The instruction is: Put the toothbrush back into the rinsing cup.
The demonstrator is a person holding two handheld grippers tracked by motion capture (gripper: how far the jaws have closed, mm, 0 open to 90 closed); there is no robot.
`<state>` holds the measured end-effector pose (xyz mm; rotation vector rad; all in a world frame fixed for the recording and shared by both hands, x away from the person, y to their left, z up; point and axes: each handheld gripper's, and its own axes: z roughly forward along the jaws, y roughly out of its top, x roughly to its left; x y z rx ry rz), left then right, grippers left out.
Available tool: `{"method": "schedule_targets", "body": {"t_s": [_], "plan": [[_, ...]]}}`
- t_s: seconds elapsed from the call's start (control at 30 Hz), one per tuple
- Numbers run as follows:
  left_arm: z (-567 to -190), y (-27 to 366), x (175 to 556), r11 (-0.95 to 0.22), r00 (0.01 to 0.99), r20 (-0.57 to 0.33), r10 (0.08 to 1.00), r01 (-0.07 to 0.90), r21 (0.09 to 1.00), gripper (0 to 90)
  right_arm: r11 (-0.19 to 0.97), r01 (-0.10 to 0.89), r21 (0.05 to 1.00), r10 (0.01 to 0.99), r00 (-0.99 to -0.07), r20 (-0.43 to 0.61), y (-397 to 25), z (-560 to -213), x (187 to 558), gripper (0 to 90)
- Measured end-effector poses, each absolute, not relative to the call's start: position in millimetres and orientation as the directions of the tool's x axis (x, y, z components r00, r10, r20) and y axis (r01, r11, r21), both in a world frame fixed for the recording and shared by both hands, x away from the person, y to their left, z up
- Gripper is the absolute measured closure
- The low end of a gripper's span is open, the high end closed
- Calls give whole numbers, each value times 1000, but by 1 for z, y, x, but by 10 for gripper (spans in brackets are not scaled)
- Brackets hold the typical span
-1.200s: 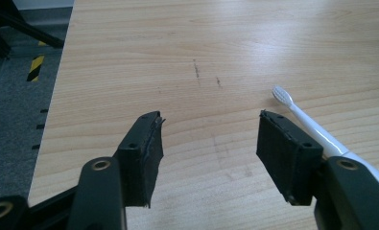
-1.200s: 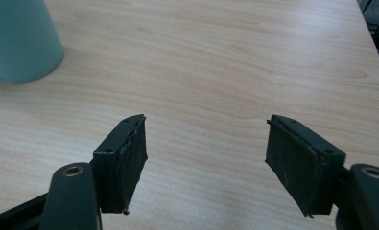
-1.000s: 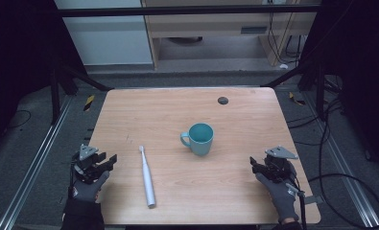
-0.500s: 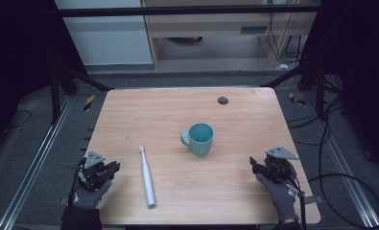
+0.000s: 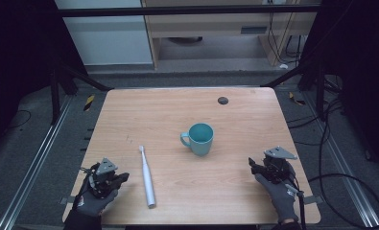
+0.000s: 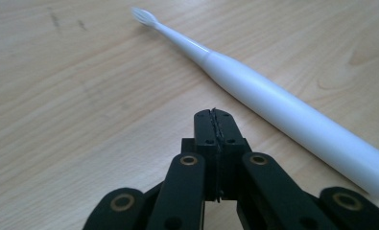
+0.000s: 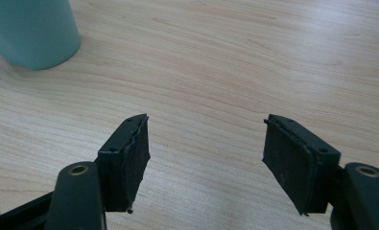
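High view: a light wood-grain table [image 5: 235,115] with rounded corners is seen from above. A teal mug [image 5: 199,138] stands upright near the centre, round, smooth-walled, handle turned to the left. A slim white toothbrush [image 5: 147,177] lies flat at front left, brush head toward the far side, thicker handle toward the near edge. A small dark round disc [image 5: 222,100] sits near the far edge. The left gripper [image 5: 111,179] is held in a gloved hand at the front-left corner, just beside the toothbrush handle but apart from it. The right gripper [image 5: 255,165] is held at the front right, well apart from the mug (grey three-cornered plate on top of each).

Left gripper view: the matte black jaws are pressed together, ribbed pads meeting in a thin seam, nothing gripped between them. The toothbrush [image 6: 273,98] is seen running diagonally just beyond the tips: glossy, tapered neck, pale bristle head at the far end.

Right gripper view: the jaws are spread wide, flat textured black pads [image 7: 138,155] facing each other with bare wood between, nothing held. The mug's [image 7: 31,31] smooth teal wall is seen at upper left.
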<state>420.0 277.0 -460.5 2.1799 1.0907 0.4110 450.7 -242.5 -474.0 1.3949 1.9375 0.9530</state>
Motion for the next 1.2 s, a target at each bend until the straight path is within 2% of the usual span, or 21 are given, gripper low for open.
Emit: {"method": "schedule_targets", "body": {"t_s": [0.4, 0.6, 0.8, 1.2], "plan": [[-470, 251, 412, -524, 700, -49, 712, 577, 626, 895, 209, 556, 804, 953, -301, -39, -242, -475, 451, 325], [-469, 248, 411, -519, 697, -47, 715, 575, 633, 895, 209, 557, 804, 953, -300, -40, -242, -475, 451, 325], [-455, 238, 410, -472, 699, -70, 712, 550, 689, 895, 211, 559, 802, 954, -298, -43, -242, -476, 452, 324], [-465, 204, 416, -539, 745, -85, 662, 552, 637, 895, 210, 560, 801, 954, -298, -41, -242, -476, 452, 324]]}}
